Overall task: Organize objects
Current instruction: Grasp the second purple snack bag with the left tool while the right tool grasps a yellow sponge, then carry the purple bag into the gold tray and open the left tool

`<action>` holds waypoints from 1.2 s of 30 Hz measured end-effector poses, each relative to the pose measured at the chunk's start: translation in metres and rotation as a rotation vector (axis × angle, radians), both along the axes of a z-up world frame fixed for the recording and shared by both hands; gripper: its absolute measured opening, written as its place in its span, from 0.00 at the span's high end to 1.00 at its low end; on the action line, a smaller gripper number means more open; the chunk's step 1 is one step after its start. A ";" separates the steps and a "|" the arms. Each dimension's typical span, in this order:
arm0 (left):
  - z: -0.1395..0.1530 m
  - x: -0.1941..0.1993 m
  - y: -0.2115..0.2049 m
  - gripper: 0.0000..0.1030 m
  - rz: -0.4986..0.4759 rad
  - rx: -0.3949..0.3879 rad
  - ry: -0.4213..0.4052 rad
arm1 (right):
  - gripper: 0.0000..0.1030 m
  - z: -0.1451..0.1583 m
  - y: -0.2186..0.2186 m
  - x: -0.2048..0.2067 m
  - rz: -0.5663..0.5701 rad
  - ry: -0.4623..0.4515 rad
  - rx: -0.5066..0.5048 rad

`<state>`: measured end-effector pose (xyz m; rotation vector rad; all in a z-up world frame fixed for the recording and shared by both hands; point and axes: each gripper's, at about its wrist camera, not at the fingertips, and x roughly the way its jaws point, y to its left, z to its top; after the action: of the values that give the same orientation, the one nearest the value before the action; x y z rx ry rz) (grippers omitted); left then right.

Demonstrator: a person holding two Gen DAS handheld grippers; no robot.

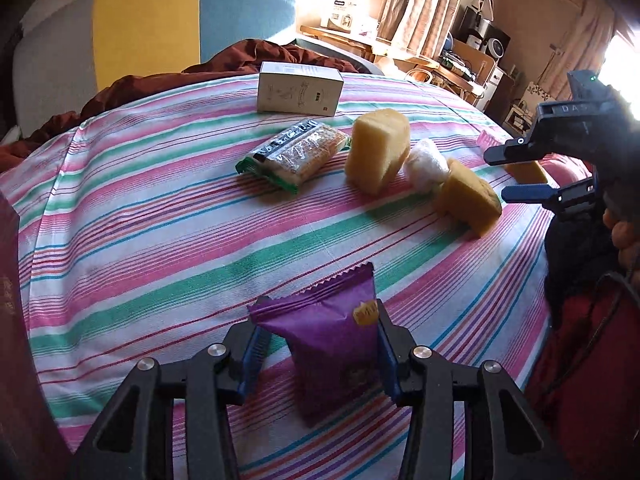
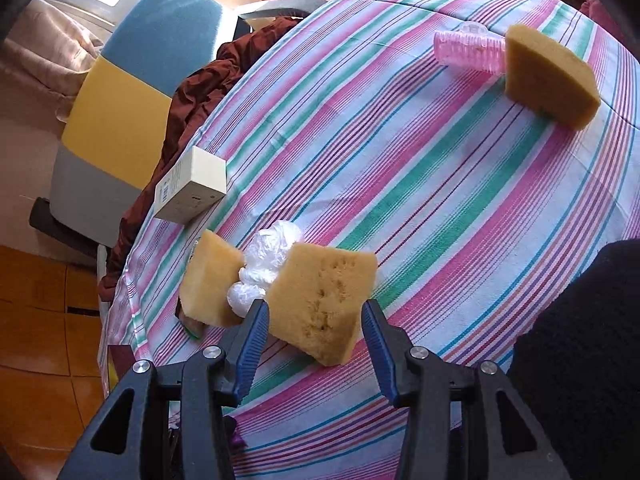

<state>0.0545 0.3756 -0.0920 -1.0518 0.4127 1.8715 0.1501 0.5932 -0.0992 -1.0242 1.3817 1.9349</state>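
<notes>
My left gripper (image 1: 320,330) has its jaws around a purple snack packet (image 1: 332,340), which stands on the striped cloth; the right pad touches it, the left pad shows a small gap. My right gripper (image 2: 314,326) is open, its jaws on either side of a yellow sponge wedge (image 2: 324,300) without squeezing it. That gripper (image 1: 504,174) also shows in the left wrist view, near the same sponge (image 1: 466,200). A white plastic ball (image 2: 266,264) and a second sponge (image 2: 212,280) lie beside it.
The striped tablecloth (image 1: 160,220) also carries a white box (image 1: 300,88), a wrapped cracker pack (image 1: 296,154), a third sponge (image 2: 548,76) and a pink hair roller (image 2: 468,50). A brown cloth (image 2: 200,92) and a colour-block chair (image 1: 160,20) sit at the far edge.
</notes>
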 end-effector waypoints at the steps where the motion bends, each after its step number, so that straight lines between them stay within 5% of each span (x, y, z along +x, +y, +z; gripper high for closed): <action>1: -0.001 0.002 -0.001 0.59 -0.007 -0.001 0.021 | 0.50 -0.001 0.001 0.001 -0.008 -0.002 -0.003; 8: -0.001 -0.005 -0.006 0.60 -0.004 0.035 -0.014 | 0.25 0.000 0.006 -0.003 -0.059 -0.021 -0.008; 14: -0.002 -0.005 -0.009 0.60 0.003 0.053 -0.030 | 0.25 -0.006 0.010 -0.022 -0.069 -0.027 0.004; 19: -0.002 -0.005 -0.010 0.59 0.004 0.059 -0.033 | 0.28 -0.021 0.002 -0.047 0.027 -0.151 0.014; 20: -0.002 -0.006 -0.010 0.59 0.006 0.062 -0.037 | 0.40 -0.019 0.000 -0.049 0.041 -0.154 0.032; 23: -0.002 -0.005 -0.009 0.59 0.008 0.065 -0.034 | 0.43 -0.014 0.001 -0.042 0.020 -0.081 0.032; 29: -0.001 -0.004 -0.014 0.61 0.006 0.060 -0.036 | 0.43 -0.004 -0.019 -0.064 0.178 -0.086 0.114; 36: 0.003 -0.002 -0.028 0.62 0.031 0.051 -0.050 | 0.43 -0.019 -0.065 -0.102 0.483 -0.118 0.054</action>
<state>0.0526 0.3472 -0.0894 -1.0741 0.3190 1.8694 0.0485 0.5283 -0.1180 -1.5258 1.0775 2.1860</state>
